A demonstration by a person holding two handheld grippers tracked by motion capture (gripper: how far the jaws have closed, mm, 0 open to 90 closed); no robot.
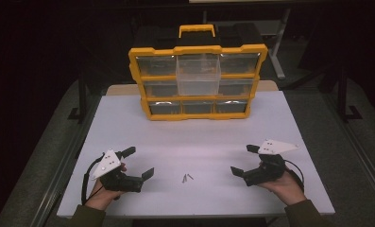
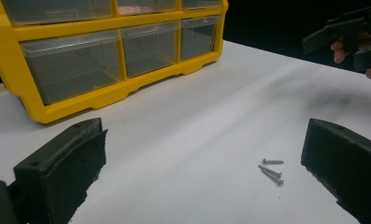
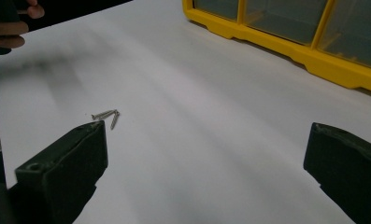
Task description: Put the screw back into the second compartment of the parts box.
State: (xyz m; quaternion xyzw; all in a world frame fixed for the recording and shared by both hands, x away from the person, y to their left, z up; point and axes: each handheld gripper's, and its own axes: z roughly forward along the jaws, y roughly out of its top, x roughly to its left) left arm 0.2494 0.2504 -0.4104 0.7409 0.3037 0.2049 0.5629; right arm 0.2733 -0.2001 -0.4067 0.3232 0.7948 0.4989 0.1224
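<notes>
**A:** What does the high view show?

**B:** A white counter (image 1: 194,137). At its far edge stands a yellow organizer (image 1: 197,82) with three rows of clear drawers; one clear drawer (image 1: 198,75) in the middle column sticks out toward the person. Near the front edge, about midway along it, lie a few small screws (image 1: 187,178). The left gripper (image 1: 139,163) sits by the front left corner, the right gripper (image 1: 245,160) by the front right, each in a hand, jaws spread wide and holding nothing. Bare counter lies between each gripper and the screws.

**A:** And the left gripper view?

**B:** Its two black jaws stand far apart. The screws (image 2: 272,171) lie between them, nearer the right-hand jaw: thin, grey metal, three of them. One lies nearly level across the picture; two slant down to the right, touching or almost so. The organizer (image 2: 103,56) fills the upper left. The right gripper (image 2: 344,39) shows at the upper right.

**A:** The right gripper view?

**B:** Jaws again wide apart, empty. The screws (image 3: 107,115) lie just beyond the left-hand jaw, their ends meeting in a small fan. The organizer's (image 3: 314,51) yellow base runs across the upper right.
</notes>
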